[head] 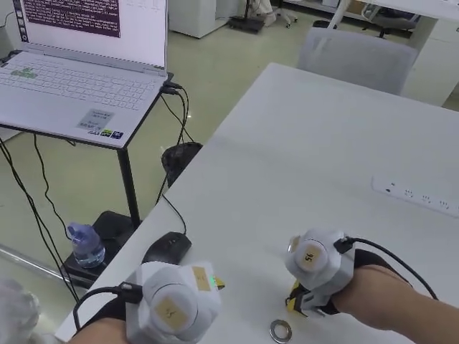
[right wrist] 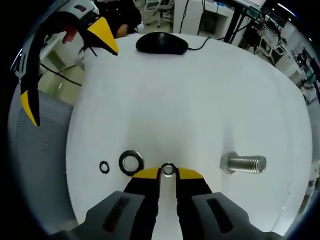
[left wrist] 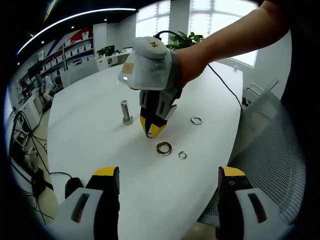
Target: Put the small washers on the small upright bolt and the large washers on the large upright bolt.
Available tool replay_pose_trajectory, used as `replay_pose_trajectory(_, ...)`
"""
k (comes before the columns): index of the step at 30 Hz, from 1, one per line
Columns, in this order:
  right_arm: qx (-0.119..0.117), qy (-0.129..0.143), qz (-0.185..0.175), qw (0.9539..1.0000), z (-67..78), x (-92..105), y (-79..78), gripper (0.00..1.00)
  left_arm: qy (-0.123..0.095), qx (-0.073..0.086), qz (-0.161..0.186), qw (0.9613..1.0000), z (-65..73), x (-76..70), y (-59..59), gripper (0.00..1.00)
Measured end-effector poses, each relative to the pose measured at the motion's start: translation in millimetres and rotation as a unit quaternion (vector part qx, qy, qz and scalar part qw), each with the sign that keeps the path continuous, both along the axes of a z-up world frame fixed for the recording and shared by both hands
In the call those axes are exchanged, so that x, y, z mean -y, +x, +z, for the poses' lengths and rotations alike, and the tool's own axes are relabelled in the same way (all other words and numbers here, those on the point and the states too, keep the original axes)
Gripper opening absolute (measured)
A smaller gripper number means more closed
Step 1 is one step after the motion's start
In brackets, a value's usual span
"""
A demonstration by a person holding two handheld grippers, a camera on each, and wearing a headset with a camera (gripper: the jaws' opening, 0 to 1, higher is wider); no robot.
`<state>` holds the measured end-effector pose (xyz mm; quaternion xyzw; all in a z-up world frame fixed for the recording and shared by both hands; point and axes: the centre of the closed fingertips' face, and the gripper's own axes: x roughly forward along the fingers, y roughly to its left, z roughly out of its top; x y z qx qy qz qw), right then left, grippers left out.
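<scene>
on the white table [head: 301, 143], the right gripper [right wrist: 168, 173] is pinching a small washer [right wrist: 168, 166] between nearly closed jaws, just beside a large washer [right wrist: 123, 162] and near the upright bolt [right wrist: 243, 163]. the left gripper [left wrist: 167, 175] is hovering with its jaws spread wide, holding nothing; another small washer [right wrist: 104, 167] is lying just past the large one
</scene>
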<state>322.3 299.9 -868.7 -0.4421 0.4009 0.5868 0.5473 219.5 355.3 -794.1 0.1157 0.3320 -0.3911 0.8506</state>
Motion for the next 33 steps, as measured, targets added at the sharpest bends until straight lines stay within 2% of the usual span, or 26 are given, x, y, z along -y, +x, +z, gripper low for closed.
replay_pose_trajectory(11, 0.005, 0.001, -0.038, 0.9993, 20.0, 29.7, 5.5, 0.13, 0.002, 0.003, -0.004, 1.0, -1.4, -0.9, 4.2, 0.81)
replay_pose_trajectory(19, 0.011, 0.008, -0.075, 0.9971, 35.6, 60.6, 8.0, 0.13, 0.007, 0.006, -0.01, 0.9999, -0.9, -0.9, 6.5, 0.83)
replay_pose_trajectory(26, 0.016, 0.007, -0.104, 0.9944, 41.1, 89.9, 9.0, 0.13, 0.003, 0.008, -0.016, 0.9998, 0.2, 1.0, 8.6, 0.86)
replay_pose_trajectory(33, 0.021, 0.003, -0.134, 0.9907, 44.8, 117.7, 17.5, 0.13, 0.001, 0.011, -0.015, 0.9998, 0.1, 1.8, 12.0, 0.89)
